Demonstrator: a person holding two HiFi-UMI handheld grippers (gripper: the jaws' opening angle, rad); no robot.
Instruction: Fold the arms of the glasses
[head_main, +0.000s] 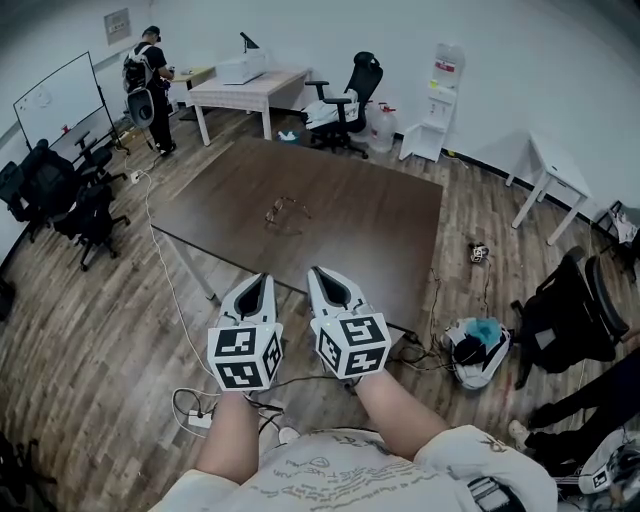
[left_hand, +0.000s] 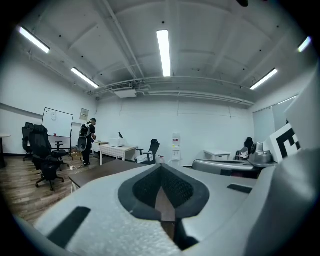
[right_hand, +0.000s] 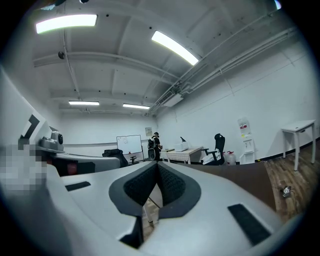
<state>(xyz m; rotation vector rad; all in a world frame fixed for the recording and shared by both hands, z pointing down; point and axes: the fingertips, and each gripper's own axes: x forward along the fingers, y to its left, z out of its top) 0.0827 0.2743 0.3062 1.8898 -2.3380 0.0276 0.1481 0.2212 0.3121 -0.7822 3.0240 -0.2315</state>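
Head view has the thin-framed glasses (head_main: 285, 213) lying near the middle of the dark brown table (head_main: 370, 230), well beyond the white left gripper (head_main: 258, 290) and right gripper (head_main: 325, 285), both closed and empty short of its near edge, so they should open before reaching in.

glasses (head_main: 285, 213): too small in the head view to tell how the arms lie.
table (head_main: 390, 215): the near edge is partly hidden behind the left gripper (head_main: 264, 279) and the right gripper (head_main: 316, 272).
hands: hidden behind the grippers' marker cubes.
torso (head_main: 340, 475): cut off by the bottom edge.
standing person (head_main: 152, 85): too small to tell what is being handled.
floor object (head_main: 479, 253): too small to name.
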